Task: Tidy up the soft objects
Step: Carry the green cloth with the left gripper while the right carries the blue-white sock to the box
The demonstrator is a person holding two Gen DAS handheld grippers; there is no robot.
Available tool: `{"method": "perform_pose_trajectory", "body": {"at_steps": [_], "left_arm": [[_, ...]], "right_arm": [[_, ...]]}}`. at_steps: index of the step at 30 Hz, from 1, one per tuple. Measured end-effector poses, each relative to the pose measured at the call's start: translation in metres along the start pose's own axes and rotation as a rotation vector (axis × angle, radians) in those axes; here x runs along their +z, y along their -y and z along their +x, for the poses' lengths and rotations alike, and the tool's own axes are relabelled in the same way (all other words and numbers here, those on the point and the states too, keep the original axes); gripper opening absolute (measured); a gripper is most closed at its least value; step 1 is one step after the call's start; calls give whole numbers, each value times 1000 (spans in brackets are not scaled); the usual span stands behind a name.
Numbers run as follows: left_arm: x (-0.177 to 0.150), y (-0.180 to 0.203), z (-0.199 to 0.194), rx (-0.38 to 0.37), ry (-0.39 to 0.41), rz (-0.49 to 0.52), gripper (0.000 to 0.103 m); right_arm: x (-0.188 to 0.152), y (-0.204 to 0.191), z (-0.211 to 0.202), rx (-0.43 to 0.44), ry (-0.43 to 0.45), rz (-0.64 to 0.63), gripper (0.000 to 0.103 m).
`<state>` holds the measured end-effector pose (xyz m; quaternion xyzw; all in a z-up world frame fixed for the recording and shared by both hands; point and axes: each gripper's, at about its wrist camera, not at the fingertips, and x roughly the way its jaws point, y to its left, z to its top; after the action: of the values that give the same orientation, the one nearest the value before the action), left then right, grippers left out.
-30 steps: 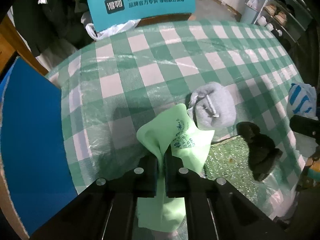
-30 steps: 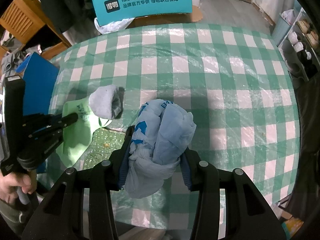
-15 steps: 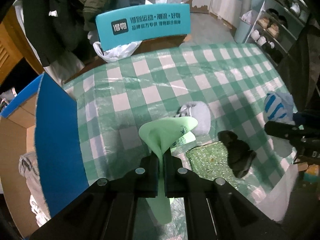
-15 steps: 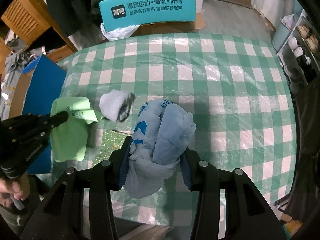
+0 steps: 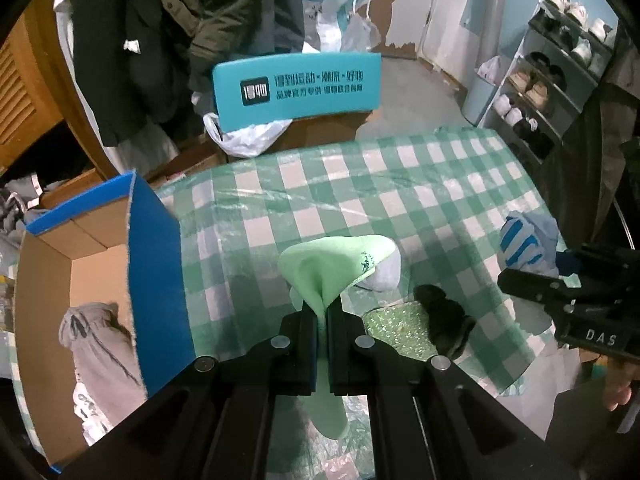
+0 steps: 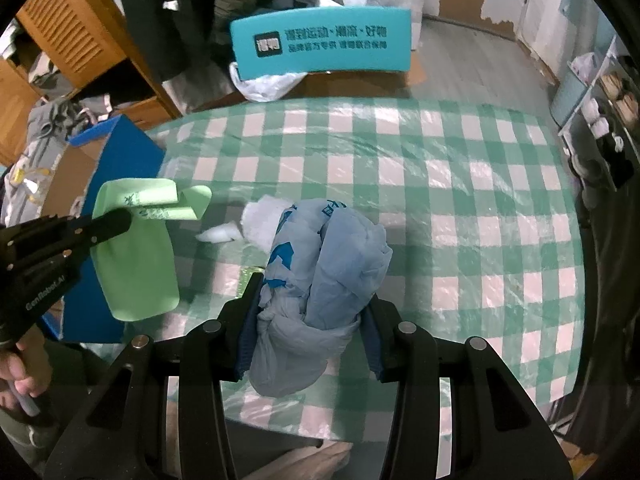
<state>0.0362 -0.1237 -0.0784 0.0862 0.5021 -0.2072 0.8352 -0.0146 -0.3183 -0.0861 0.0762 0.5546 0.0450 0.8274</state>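
Pinching the green cloth point(image 5: 324, 276) tight, the left gripper point(image 5: 323, 316) hangs it clear of the table point(image 6: 440, 184) beside the box point(image 5: 92, 264), while the right gripper point(image 6: 308, 304) clamps the blue bundle point(image 6: 320, 280) aloft, both seemingly box-bound.

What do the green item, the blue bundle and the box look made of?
Green item: thin matte cloth or soft foam sheet, hanging limp with a folded corner; hard to tell which. Blue bundle: thin plastic bag, crinkled, slightly shiny, knotted. Box: corrugated cardboard, brown inside, blue outside.
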Motion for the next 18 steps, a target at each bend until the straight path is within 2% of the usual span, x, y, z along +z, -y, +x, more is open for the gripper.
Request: {"method": "perform_pose_trajectory", "body": {"at_steps": [5,18], "left_arm": [[1,0,-16,1,30,-4,4],[-3,-18,-60,60,108,-20,4]], "right_arm": [[3,-13,-14,10,31,-30,43],[6,-45,-44,30,95,-108,43]]}}
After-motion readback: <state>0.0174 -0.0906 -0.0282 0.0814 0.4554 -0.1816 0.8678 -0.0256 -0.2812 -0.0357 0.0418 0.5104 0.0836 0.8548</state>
